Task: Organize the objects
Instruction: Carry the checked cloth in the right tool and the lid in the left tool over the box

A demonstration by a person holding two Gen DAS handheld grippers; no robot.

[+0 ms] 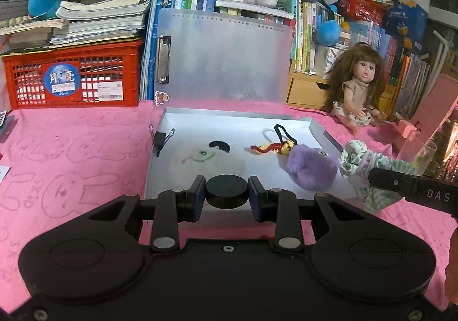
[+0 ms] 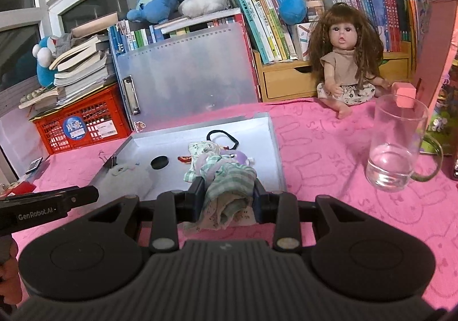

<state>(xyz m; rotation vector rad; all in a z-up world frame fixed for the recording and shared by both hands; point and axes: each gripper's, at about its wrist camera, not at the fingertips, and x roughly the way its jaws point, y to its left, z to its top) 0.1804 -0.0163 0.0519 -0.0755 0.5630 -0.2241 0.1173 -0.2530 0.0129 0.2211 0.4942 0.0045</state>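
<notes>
Clutter for sorting sits around an open translucent case [image 1: 229, 132] on the pink-covered desk [image 1: 71, 149], and the handling differs sharply from piece to piece. At the case's nine o'clock edge a black binder clip [image 1: 159, 139] is clamped to the rim: stiff and springy, probably best taken by its body rather than its wire handles. Towards six o'clock the left hand-held gripper [image 1: 226, 190] is clenched on a black puck-like disc [image 1: 226, 190], pinched across its width between the blue pads; it looks rigid, smooth and small, so the hold likely needs to stay centred or the disc may slip out sideways. A second dark round shape [image 1: 219, 146] lies on the case floor near the middle. Past it, towards two o'clock, lie a black hair tie [image 1: 282, 133] and a red-and-yellow yarn charm [image 1: 272, 147], both limp and light. A purple fuzzy pom-pom [image 1: 310, 169] sits at four o'clock, soft and compressible. Farthest right, over the case's near right corner, the right hand-held gripper [image 2: 227, 200] grasps a bundle of green checked and floral cloth [image 2: 226, 180], which sags out of both ends; it should tolerate a firm squeeze but will drape and snag. A glass mug [image 2: 398, 143] at three o'clock is fragile.
</notes>
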